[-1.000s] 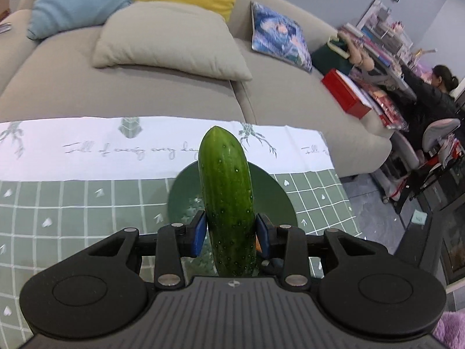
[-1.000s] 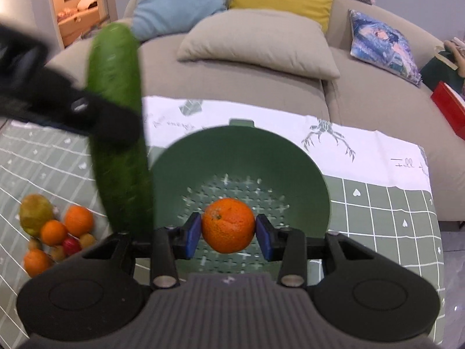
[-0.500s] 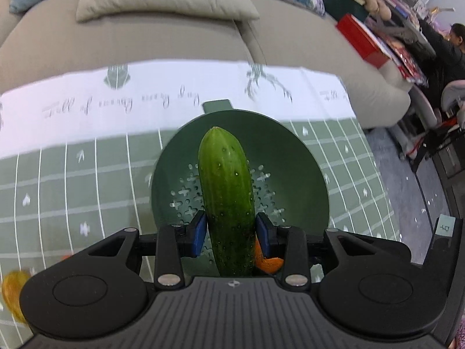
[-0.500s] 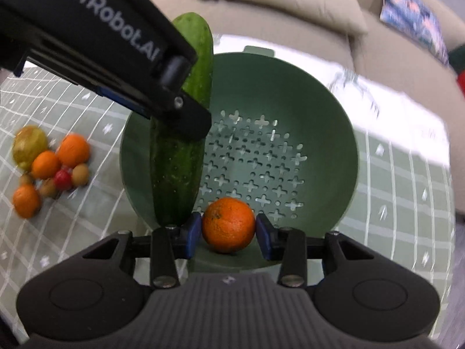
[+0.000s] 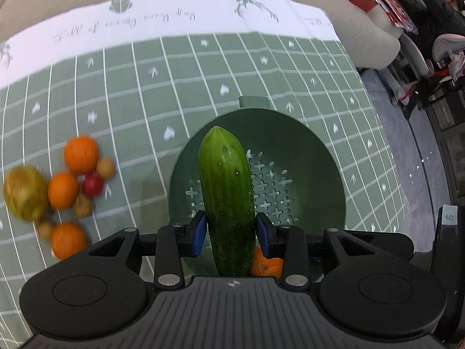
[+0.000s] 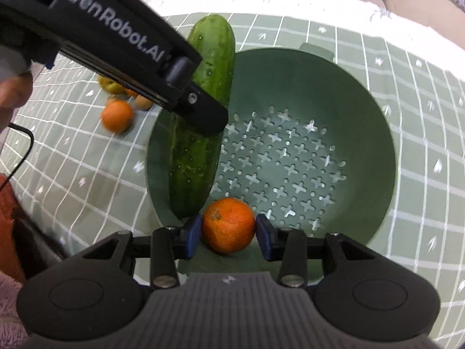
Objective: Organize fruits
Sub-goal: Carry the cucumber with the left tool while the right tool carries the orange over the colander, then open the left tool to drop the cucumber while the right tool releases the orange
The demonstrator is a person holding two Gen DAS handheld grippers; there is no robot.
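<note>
In the left wrist view, the left gripper (image 5: 231, 234) is clamped on a cucumber (image 5: 226, 197), its blue pads (image 5: 199, 232) pressing the lower half so the long fruit stands out along the fingers and points into the green colander (image 5: 314, 157) on the checked tablecloth (image 5: 174, 87); holding it low like this probably lets the free end go in first. A sliver of the orange (image 5: 266, 264) shows below the right pad. The remaining fruit pile (image 5: 61, 189) lies on the cloth well left of the colander, blurred. The cloth's white border carries cursive script, too curled and upside down to read; a small tag (image 5: 449, 218) at the right edge bears marks I cannot make out. In the right wrist view, the right gripper (image 6: 228, 234) grips that orange (image 6: 228, 225) between its pads, hanging over the near rim of the colander (image 6: 377, 133), presumably so it can be let go inside. The cucumber (image 6: 200, 133) slants across the colander's left rim, its lower tip just beside the orange, and the left gripper's arm (image 6: 122, 49) crossing it reads "GenRobot.AI"
</note>
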